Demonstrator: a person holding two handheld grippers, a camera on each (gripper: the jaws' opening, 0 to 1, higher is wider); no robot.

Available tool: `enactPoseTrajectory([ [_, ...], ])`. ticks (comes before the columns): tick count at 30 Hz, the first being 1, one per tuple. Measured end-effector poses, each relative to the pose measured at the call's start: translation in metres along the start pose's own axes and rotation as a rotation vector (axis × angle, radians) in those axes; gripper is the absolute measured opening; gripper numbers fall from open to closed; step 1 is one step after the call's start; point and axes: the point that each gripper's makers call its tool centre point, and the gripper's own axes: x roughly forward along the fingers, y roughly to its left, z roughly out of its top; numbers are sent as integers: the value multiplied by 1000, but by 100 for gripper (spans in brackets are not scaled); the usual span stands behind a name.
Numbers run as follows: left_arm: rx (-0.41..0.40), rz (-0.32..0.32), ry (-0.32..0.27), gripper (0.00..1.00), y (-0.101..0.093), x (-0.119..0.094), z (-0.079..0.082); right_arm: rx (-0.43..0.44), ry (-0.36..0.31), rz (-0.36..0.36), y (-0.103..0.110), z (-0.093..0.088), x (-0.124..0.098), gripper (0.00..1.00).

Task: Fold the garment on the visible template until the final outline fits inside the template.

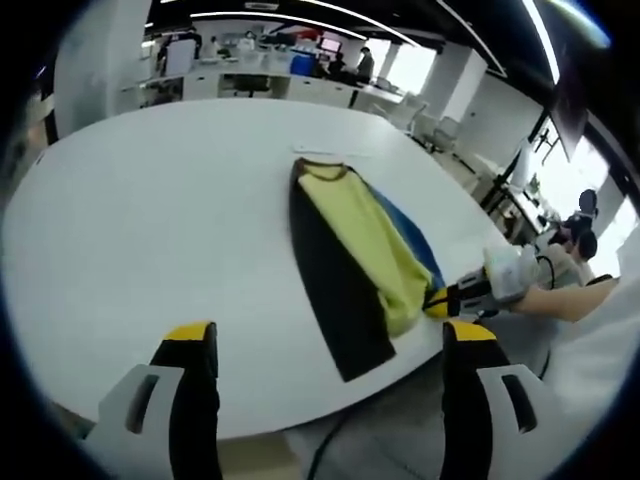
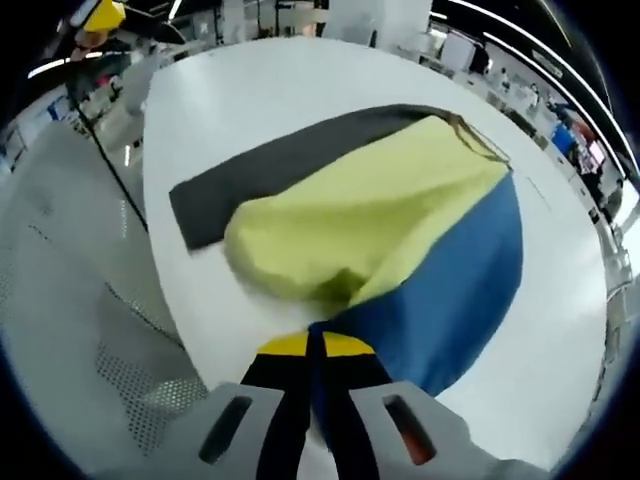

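- Right gripper (image 2: 312, 352): jaws pressed together, pinching a blue edge of the garment (image 2: 400, 240) right at the yellow tips.
- Also visible in the left gripper view as right gripper (image 1: 437, 301), reaching in at the near corner of the garment, held by a gloved hand (image 1: 510, 272).
- Left gripper (image 1: 325, 350): jaws spread wide, nothing between them, hovering above the near edge of the table (image 1: 150, 220), apart from the garment.
- Garment (image 1: 365, 255) lies on the white table, long and narrow in the left gripper view, running from the near edge away toward the middle.
- Three colour bands: a dark grey strip (image 2: 270, 170) along one side, a yellow panel (image 2: 370, 210) in the middle folded over it, a blue panel (image 2: 460, 290) on the other side.
- Yellow panel bulges and puckers near the pinch; not flat there.
- Dark grey strip lies flat, and its near end sticks out past the yellow.
- Collar end (image 1: 318, 168) points away from the near table edge; a faint line (image 1: 330, 152) sits on the table just beyond it. Cannot tell whether that is the template.
- The garment's near end lies close to the table edge.
- Beyond the table: an open office with desks (image 1: 260, 80) and ceiling light strips (image 1: 300, 18).
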Motion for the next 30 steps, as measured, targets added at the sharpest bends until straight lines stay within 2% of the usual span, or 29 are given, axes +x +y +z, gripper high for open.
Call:
enactPoseTrajectory([
  [4, 11, -1, 0, 89, -2, -2, 2, -18, -22, 3, 1, 6, -12, 3],
  [14, 30, -15, -10, 88, -18, -3, 5, 148, -118, 57, 5, 19, -41, 3],
  [20, 42, -21, -12, 87, -24, -5, 4, 285, -223, 67, 1, 33, -63, 3],
  [26, 45, -17, -21, 86, -27, -10, 3, 349, -271, 59, -7, 39, -83, 3],
  [30, 44, -6, -35, 85, -28, -14, 4, 359, -287, 43, -12, 41, -93, 3],
])
